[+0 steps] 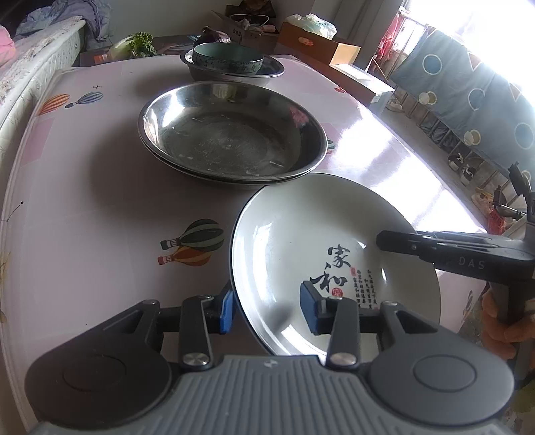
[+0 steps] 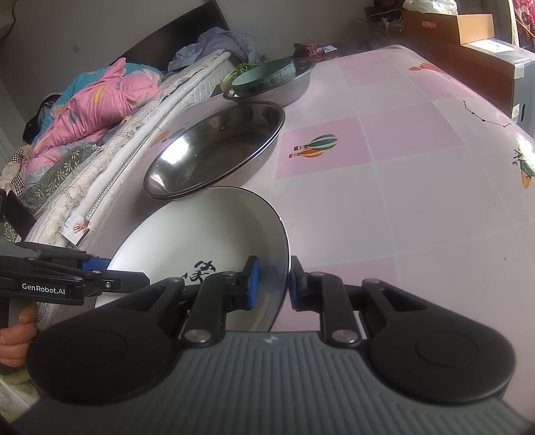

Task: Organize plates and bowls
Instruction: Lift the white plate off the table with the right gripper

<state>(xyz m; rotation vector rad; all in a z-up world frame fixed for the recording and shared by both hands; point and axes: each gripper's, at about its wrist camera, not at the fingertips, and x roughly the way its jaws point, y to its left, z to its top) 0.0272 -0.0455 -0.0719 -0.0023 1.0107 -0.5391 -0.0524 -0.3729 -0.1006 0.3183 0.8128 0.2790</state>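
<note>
While the white plate [image 1: 301, 234] tilts at the table's [image 1: 83, 200] near edge, face up, we find the right gripper [image 2: 272, 282] clamped on its rim, the left gripper [image 1: 267, 309] straddling it loosely.

Table covering [image 2: 418, 207]: pink-and-white checked cloth, glossy, printed with hot-air balloons [image 2: 316, 145], an insect at the right edge and a star-line figure.
Leafy greens [image 1: 135, 45]: at the table's far left corner.
Dark reddish bag [image 2: 306, 50]: at the far edge.
Bedding [image 2: 93, 100]: pink quilt and blue-grey clothes heaped on a mattress along the table's left edge.
Cardboard boxes [image 1: 317, 45]: beyond the far right corner, one bearing a pale plastic bag [image 1: 312, 23].
Blue patterned cloth [image 1: 468, 100]: hung off to the right, against bright light.
</note>
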